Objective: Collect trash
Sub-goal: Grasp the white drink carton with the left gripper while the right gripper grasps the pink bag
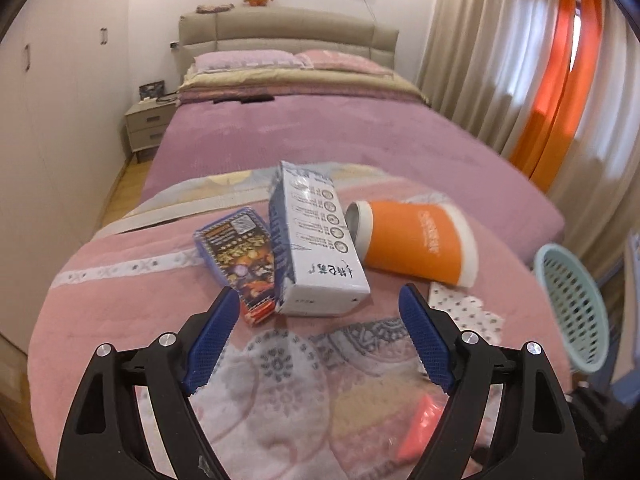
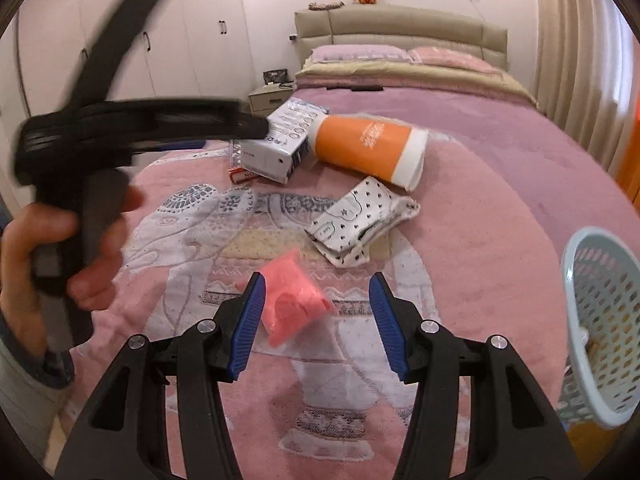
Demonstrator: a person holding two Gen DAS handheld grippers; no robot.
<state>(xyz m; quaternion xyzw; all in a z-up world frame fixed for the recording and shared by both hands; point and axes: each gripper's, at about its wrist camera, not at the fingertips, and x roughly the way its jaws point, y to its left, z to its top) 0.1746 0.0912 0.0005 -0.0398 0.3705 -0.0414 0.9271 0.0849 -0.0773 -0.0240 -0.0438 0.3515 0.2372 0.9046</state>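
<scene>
Trash lies on the pink elephant blanket at the foot of the bed. A white carton lies just ahead of my open, empty left gripper, with a colourful snack packet to its left and an orange paper cup on its side to its right. My right gripper is open, with a pink wrapper between its fingertips on the blanket. A crumpled white dotted wrapper lies beyond it. The carton and cup also show farther back.
A pale blue mesh basket stands at the right edge of the bed; it also shows in the left wrist view. My left hand and its gripper body fill the left of the right wrist view. Wardrobes, nightstand and curtains surround the bed.
</scene>
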